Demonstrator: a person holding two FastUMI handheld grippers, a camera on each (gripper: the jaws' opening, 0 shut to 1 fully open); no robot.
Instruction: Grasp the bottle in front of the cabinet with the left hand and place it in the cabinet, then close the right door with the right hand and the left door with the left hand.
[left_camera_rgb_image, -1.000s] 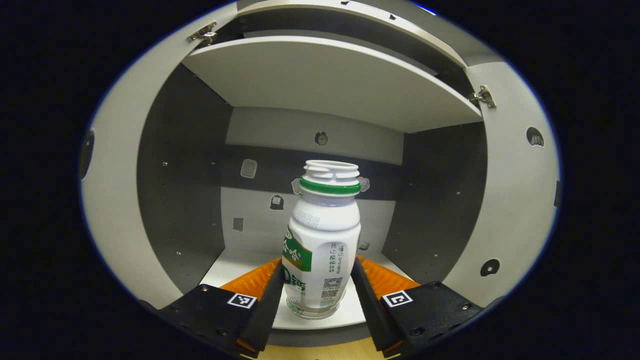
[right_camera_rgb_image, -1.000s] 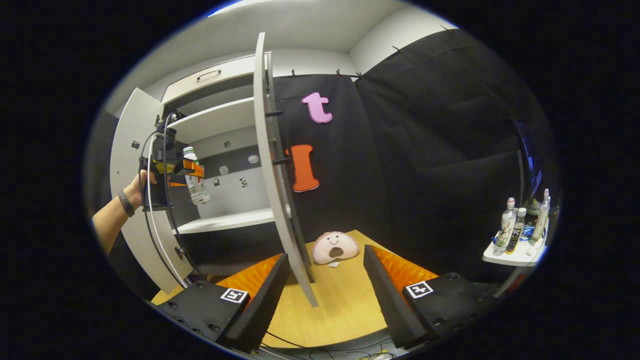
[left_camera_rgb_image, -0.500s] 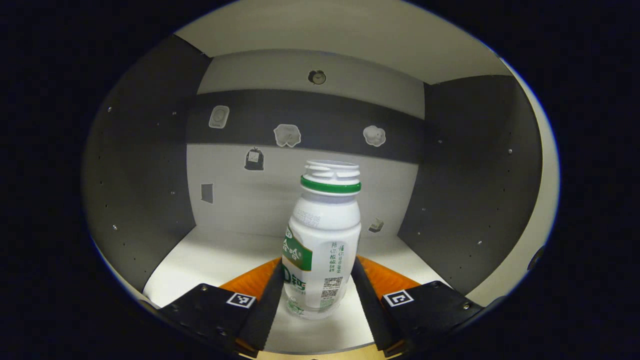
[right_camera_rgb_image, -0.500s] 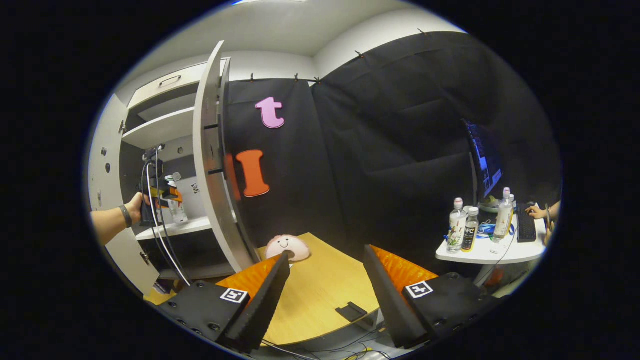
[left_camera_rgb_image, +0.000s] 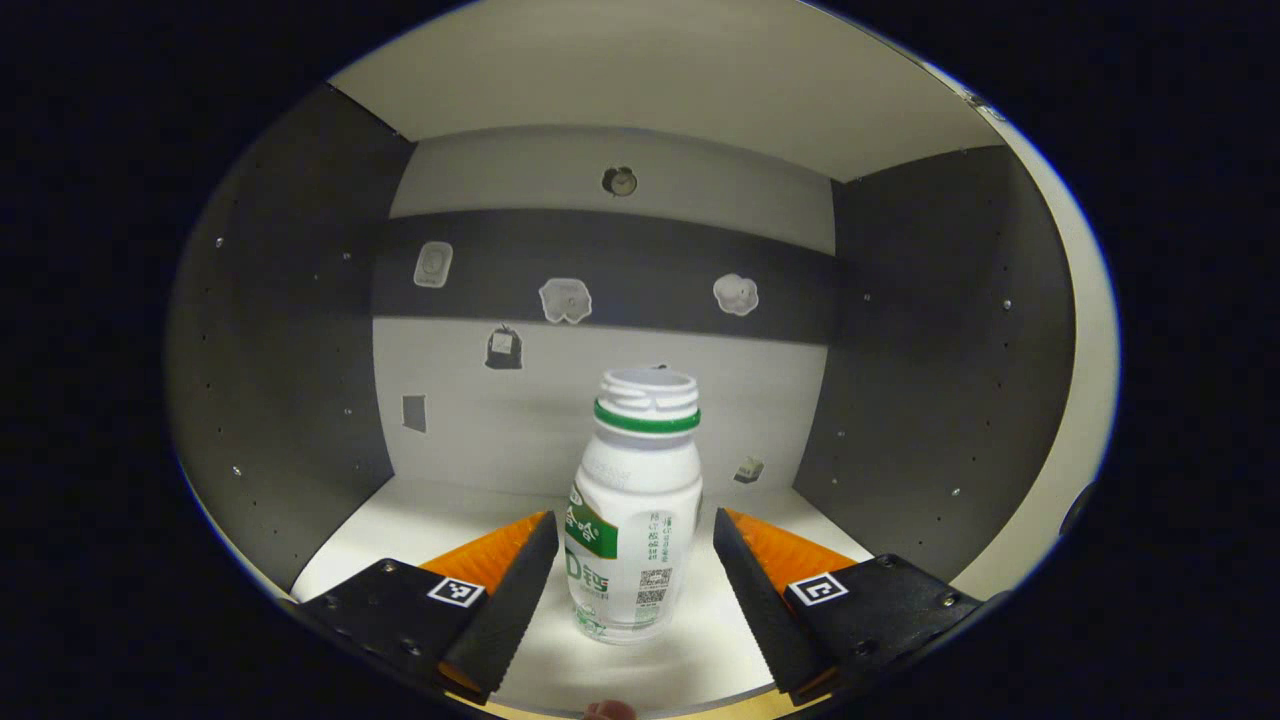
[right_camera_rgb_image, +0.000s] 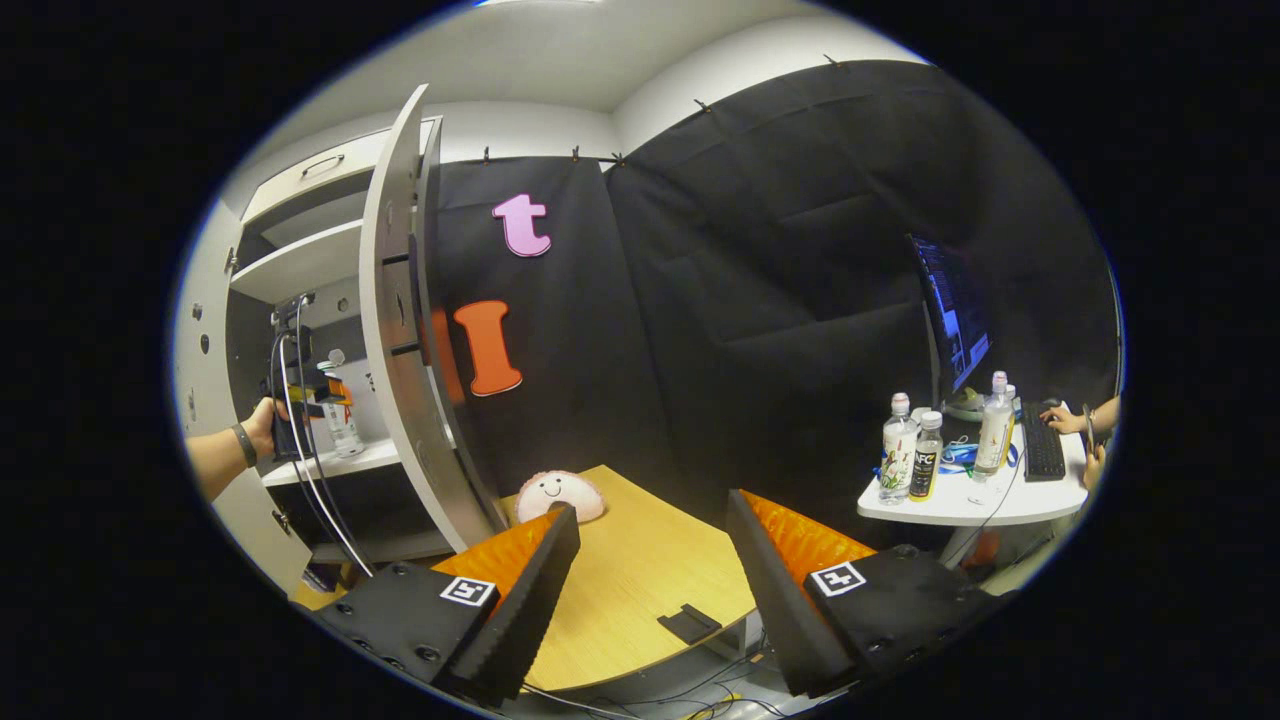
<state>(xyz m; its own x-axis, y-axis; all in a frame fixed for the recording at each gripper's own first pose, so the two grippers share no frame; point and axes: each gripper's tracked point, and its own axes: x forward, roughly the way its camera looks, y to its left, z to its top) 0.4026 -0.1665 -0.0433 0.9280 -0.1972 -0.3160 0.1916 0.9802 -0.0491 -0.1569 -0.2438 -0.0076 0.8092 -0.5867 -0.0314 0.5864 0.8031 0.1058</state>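
On the cabinet shelf (left_camera_rgb_image: 400, 520) the bottle (left_camera_rgb_image: 634, 520) is standing upright, left gripper (left_camera_rgb_image: 634, 590) spread open around it, not touching. Right gripper (right_camera_rgb_image: 650, 590) is hanging open, empty, over the table (right_camera_rgb_image: 640, 580). Placement looks done; next, the right door (right_camera_rgb_image: 395, 330) needs pushing shut.

Bottle in cabinet: one (left_camera_rgb_image: 634, 520)
Bottles on side surface: three (right_camera_rgb_image: 897, 445) (right_camera_rgb_image: 929, 455) (right_camera_rgb_image: 992, 423)
Plush toy: one (right_camera_rgb_image: 560, 493)
Cabinet doors: two (right_camera_rgb_image: 392, 310) (right_camera_rgb_image: 195, 330)

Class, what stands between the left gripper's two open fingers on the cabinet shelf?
In the left gripper view, the bottle stands upright between the left gripper fingers, gaps either side.
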